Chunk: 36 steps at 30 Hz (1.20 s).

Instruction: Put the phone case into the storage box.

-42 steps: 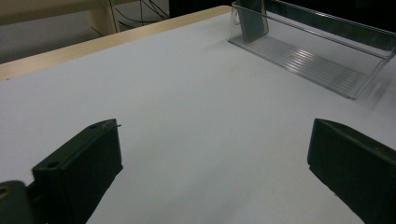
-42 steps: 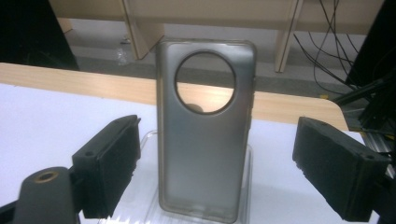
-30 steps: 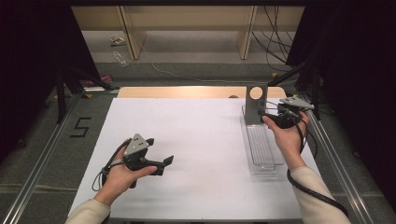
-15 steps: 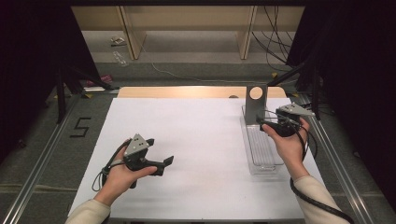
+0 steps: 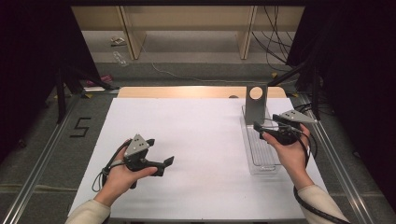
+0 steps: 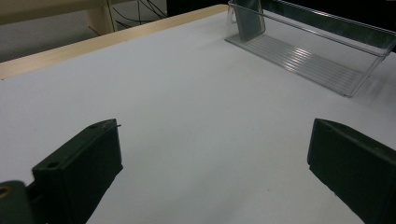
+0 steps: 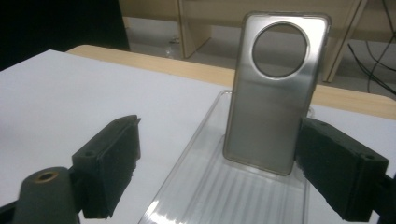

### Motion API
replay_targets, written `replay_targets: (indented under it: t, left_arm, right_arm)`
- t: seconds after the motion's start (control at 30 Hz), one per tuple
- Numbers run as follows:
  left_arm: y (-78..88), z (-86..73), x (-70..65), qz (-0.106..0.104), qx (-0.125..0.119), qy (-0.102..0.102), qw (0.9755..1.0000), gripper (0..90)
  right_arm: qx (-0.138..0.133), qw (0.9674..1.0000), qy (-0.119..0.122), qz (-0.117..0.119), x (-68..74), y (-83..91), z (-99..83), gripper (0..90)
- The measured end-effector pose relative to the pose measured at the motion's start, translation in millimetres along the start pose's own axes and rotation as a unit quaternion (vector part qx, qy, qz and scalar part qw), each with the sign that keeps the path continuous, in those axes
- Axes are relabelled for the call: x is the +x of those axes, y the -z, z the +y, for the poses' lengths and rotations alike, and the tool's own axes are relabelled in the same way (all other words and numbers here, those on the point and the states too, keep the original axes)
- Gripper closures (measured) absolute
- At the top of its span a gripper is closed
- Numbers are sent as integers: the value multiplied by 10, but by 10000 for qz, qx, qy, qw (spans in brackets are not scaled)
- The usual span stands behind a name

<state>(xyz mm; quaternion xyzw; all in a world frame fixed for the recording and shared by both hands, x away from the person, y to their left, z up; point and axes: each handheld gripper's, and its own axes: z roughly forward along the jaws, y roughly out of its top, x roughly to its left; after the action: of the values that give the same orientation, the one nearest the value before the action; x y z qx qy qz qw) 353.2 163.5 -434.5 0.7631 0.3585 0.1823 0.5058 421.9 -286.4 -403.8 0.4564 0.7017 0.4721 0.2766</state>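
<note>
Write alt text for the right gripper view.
A grey phone case with a round camera cutout stands upright in a clear plastic tray on a white table. The right gripper faces it, its black jaws open.

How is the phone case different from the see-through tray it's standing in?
The phone case stands upright, while the tray lies flat on the table. The phone case is smoky grey with a big round hole near its top; the tray is clear with ridges along its floor. The tray is longer than the phone case. Both look like shiny plastic.
</note>
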Motion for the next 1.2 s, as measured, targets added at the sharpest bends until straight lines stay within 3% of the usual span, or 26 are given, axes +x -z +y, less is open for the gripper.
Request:
replay_targets:
  t: [0.63,1.2]
  left_arm:
    - [-2,0,-56,-31,15,-39,10000,24]
    - [77,-45,-82,-10,5,-84,10000,27]
  right_arm:
    - [-121,9984,188,515,153,255,-197,162]
    - [-146,9966,286,754,266,441,-385,162]
